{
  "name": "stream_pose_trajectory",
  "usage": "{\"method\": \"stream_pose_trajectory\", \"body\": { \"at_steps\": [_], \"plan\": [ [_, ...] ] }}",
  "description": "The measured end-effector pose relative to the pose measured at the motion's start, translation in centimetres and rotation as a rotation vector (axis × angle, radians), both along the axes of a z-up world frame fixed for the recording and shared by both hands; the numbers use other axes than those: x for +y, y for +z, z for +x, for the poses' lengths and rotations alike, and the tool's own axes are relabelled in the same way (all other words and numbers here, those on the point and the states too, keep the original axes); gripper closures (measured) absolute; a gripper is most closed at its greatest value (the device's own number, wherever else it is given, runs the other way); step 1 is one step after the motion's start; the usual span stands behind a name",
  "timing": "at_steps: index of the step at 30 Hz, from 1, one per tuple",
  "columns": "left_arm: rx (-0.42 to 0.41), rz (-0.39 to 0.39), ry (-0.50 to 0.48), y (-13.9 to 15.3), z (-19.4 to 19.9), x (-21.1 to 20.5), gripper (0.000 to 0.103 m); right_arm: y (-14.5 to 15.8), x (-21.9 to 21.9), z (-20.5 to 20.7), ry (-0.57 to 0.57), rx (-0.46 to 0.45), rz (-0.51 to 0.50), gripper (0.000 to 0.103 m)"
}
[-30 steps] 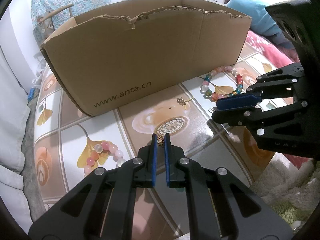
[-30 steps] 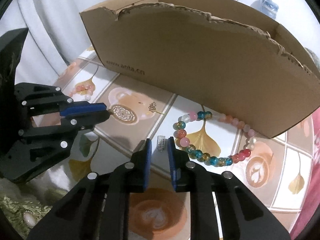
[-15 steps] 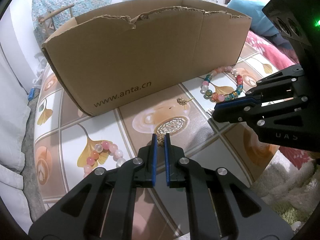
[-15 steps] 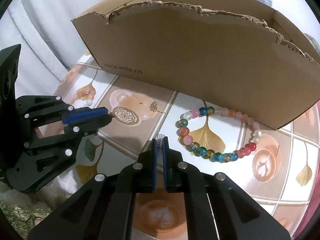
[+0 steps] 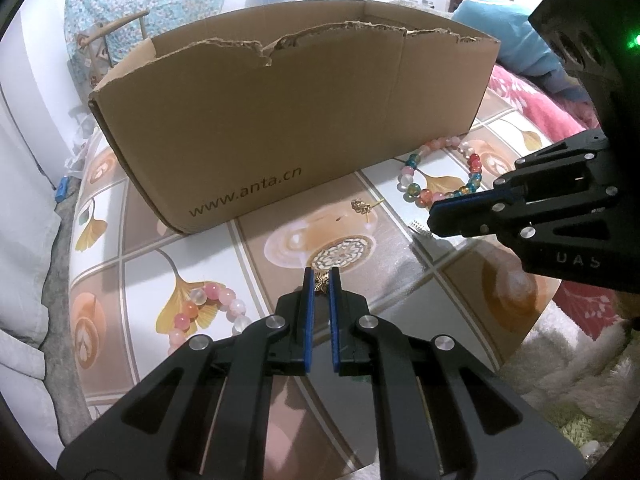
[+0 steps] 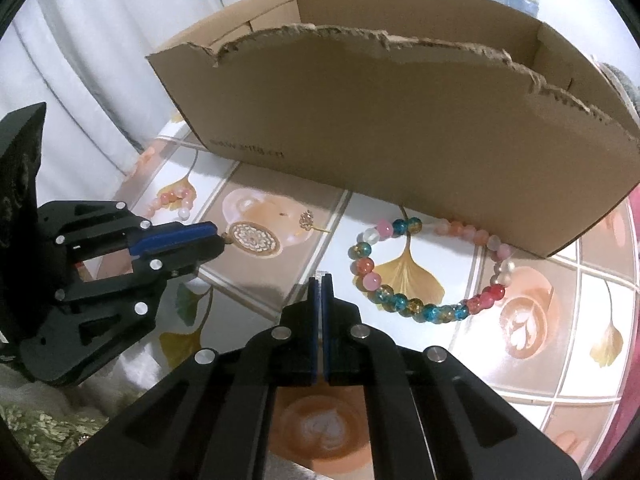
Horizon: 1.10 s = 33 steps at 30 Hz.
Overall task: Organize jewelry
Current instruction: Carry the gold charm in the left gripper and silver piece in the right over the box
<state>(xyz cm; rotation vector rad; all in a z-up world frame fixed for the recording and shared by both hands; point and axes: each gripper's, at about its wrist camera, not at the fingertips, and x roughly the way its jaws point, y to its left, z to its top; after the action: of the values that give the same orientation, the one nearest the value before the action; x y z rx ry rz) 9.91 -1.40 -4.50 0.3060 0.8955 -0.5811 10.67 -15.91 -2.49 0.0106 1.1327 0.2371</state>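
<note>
The left tool [image 5: 320,278] is clenched on a small gold charm [image 5: 320,280]. The right tool [image 6: 321,280] is pinching a tiny silver clip [image 6: 321,274] just off the counter [image 6: 540,360]. The pick-up step looks finished. Next, both likely go up at 12 o'clock into the cardboard box [image 6: 400,120].

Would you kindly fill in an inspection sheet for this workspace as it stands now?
Surface: patterned tablecloth with ginkgo leaves.
Job's things: cardboard box upright and open; multicoloured bead bracelet in front of it; pink bead bracelet lying loose; gold earring loose.
Clutter: nothing seen.
Grippers: left gripper shut on a small gold charm; right gripper shut on a small silver piece.
Cables: nothing seen.
Surroundings: red blanket, white curtain.
</note>
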Motion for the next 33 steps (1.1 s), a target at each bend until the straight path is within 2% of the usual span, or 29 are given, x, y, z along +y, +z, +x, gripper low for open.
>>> {"method": "stream_pose_trajectory", "body": {
  "at_steps": [3, 5, 12, 14, 24, 33],
  "plan": [
    [0.001, 0.001, 0.0, 0.1, -0.1, 0.0, 0.097, -0.2, 0.5, 0.1, 0.016, -0.001, -0.021, 0.098],
    [0.001, 0.0, 0.0, 0.1, -0.1, 0.0, 0.097, -0.3, 0.6, 0.3, 0.016, 0.002, -0.024, 0.088],
    [0.007, 0.001, 0.003, 0.0, 0.0, 0.0, 0.097, -0.8, 1.0, 0.6, 0.012, -0.003, -0.066, 0.089],
    [0.009, 0.0, 0.003, 0.0, 0.1, 0.0, 0.097, -0.8, 1.2, 0.6, 0.022, 0.004, -0.059, 0.098],
    [0.005, -0.004, -0.001, 0.0, 0.1, 0.0, 0.097, -0.8, 0.5, 0.7, -0.009, 0.006, -0.017, 0.098],
    [-0.02, -0.007, -0.002, 1.3, -0.3, 0.1, 0.097, 1.4, -0.8, -0.6, -0.006, -0.041, -0.009, 0.098]
  ]
}}
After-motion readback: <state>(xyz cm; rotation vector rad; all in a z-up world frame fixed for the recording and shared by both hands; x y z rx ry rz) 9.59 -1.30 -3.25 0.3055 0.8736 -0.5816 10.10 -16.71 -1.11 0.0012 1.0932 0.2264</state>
